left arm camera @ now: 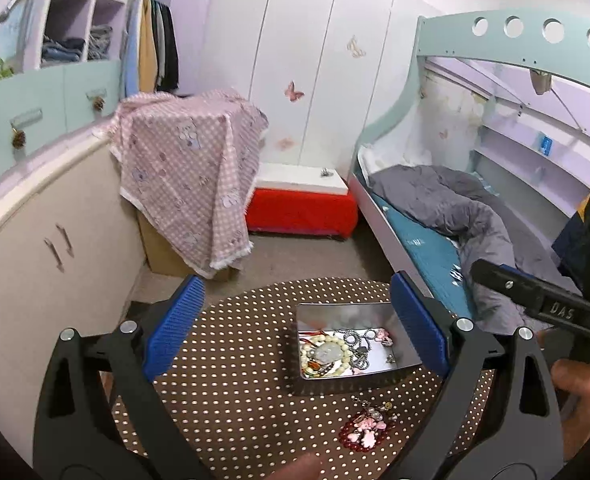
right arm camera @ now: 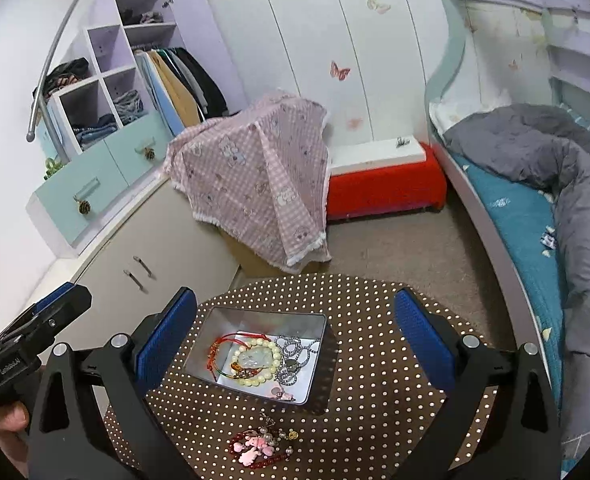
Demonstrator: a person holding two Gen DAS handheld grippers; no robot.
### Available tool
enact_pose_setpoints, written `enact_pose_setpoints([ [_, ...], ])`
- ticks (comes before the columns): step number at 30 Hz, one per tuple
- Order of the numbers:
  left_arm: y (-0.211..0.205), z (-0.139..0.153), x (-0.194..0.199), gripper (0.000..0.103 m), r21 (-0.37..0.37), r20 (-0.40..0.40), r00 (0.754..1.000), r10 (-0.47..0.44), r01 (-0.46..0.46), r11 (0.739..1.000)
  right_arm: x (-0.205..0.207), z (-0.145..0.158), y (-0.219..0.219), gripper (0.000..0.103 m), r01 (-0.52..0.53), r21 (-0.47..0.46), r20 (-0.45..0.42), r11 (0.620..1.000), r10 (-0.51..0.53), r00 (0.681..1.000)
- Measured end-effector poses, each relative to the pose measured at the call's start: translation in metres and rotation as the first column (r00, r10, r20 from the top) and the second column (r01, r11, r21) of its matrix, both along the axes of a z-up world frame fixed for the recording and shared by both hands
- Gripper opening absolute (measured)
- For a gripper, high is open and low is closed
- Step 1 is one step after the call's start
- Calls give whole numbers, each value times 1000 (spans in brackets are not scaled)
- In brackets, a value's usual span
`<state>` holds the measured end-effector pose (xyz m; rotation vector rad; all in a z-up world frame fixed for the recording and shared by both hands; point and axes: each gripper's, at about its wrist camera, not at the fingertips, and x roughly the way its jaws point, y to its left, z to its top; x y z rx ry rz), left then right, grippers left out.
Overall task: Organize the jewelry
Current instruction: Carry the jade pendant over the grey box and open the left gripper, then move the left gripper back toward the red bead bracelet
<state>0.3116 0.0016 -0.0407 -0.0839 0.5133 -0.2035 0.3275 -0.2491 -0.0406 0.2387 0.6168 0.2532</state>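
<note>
An open metal tin sits on a brown polka-dot table. In it lie a cream bead bracelet with a pale pendant, a silver chain and a red cord. A dark red bead bracelet with pink charms lies on the table in front of the tin. My left gripper hovers above the table, open and empty. My right gripper is also open and empty, above the tin.
A cream cabinet stands at the left. A pink checked cloth covers a box beyond the table. A red bench is behind it, and a bed with a grey duvet is at the right. A hand holds the right gripper.
</note>
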Motion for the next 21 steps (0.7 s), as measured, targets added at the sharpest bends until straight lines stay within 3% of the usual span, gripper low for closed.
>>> enact_pose_setpoints([
  [5,4,10,-19,94,51,36,999,25,-27,998,-16,16,1,95,11,-12,41,1000,-11,999],
  [13,14,19,-48,94,56,71,996,47,-51,997,-47,37,7,95,28,-59,106,998,-21,994],
  [21,18,9,-64,94,59,75,995,70,-74,995,-65,37,9,95,38,-97,119,995,-26,993],
])
